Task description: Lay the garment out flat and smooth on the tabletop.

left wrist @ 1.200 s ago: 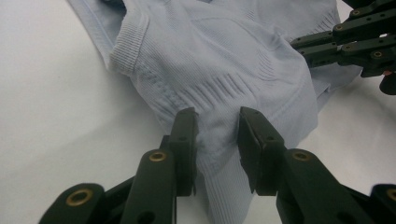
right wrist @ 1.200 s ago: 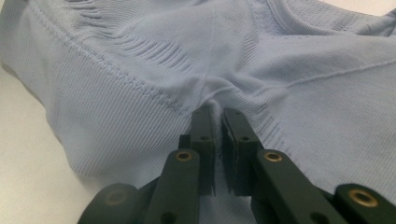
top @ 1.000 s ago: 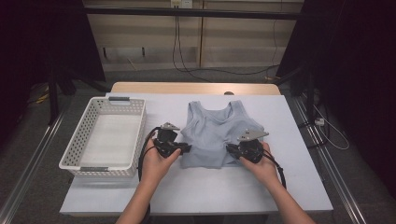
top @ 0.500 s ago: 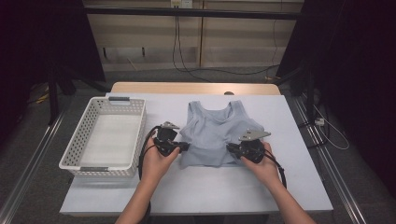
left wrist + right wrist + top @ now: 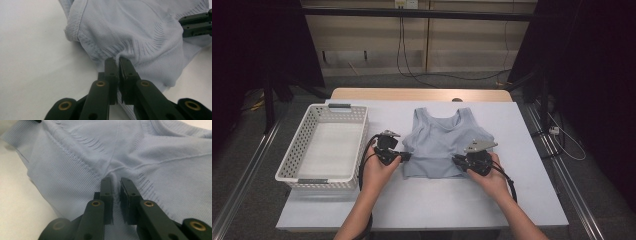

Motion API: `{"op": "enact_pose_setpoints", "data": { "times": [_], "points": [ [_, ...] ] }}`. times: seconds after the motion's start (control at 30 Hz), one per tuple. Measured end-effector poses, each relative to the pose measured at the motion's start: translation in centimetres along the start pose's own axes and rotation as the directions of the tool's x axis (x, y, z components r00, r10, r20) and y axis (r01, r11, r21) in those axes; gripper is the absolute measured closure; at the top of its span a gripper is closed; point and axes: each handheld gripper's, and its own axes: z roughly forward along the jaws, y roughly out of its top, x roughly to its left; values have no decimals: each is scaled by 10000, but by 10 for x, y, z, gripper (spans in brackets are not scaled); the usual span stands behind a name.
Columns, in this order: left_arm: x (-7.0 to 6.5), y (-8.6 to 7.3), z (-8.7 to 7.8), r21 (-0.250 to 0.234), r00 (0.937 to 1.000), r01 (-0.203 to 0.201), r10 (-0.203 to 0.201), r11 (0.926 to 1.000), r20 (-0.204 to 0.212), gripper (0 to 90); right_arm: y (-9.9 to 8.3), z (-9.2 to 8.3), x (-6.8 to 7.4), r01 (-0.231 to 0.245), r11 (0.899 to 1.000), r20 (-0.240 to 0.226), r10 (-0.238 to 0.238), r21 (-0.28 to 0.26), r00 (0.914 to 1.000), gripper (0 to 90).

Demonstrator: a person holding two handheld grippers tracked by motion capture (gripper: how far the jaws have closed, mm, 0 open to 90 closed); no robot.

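At the left of the high view a white basket sits on the desk. Right of it, the left tongs pinch the top's left edge. At centre the pale blue top lies flat. The right tongs grip its lower right edge, jaws just eased slightly.

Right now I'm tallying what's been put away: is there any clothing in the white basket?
No, the white basket holds no clothing in the high view; the light blue top lies flat on the table beside it.
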Motion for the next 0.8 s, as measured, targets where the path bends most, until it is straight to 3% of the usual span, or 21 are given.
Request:
{"op": "enact_pose_setpoints", "data": {
  "times": [0.17,0.4,0.6,0.8],
  "points": [
    [4,-2,4,205,10000,24,-24,9998,16,858,-3,6,0,98,9996,-13,-97,282,10000,810],
    [5,-5,9,427,10000,43,-44,9991,12,858,-6,7,-3,-88,9999,-174,89,70,9998,791],
    [7,-5,7,359,9998,88,-93,9993,153,854,-6,0,-3,102,9999,37,-102,99,9999,651],
    [8,-5,7,364,9998,83,-89,9993,151,854,-9,-20,-11,-235,9995,404,244,-223,9989,548]
  ]
}}
